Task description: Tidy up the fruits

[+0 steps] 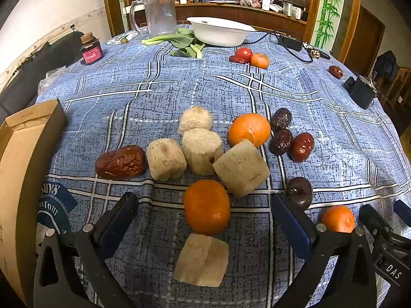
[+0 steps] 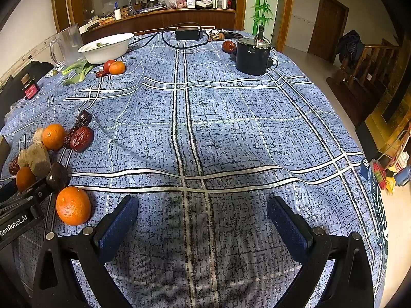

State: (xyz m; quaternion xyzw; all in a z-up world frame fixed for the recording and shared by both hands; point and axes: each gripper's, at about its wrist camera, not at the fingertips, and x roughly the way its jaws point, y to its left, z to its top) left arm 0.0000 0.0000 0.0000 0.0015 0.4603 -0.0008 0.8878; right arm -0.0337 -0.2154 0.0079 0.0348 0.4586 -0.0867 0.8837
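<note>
My left gripper (image 1: 204,205) hangs open over the near part of the blue checked tablecloth (image 1: 179,82). An orange tangerine (image 1: 207,206) lies between its fingers, untouched, with a pale sugarcane chunk (image 1: 201,259) just below it. Beyond lie several more sugarcane chunks (image 1: 201,151), a second tangerine (image 1: 249,129), a big red date (image 1: 120,162), three dark red dates (image 1: 290,137) and a dark round fruit (image 1: 299,192). Another tangerine (image 1: 337,218) sits at the right. My right gripper (image 2: 203,211) is open above bare cloth, with a tangerine (image 2: 73,205) to its left.
A white bowl (image 1: 221,29), leafy greens (image 1: 179,42), a clear jug (image 1: 159,12), a red-labelled jar (image 1: 91,50) and a tomato with a tangerine (image 1: 250,56) stand at the far side. A cardboard box (image 1: 23,159) is at the left; a black canister (image 2: 253,55) and a power adapter with cable (image 2: 187,34) sit far right.
</note>
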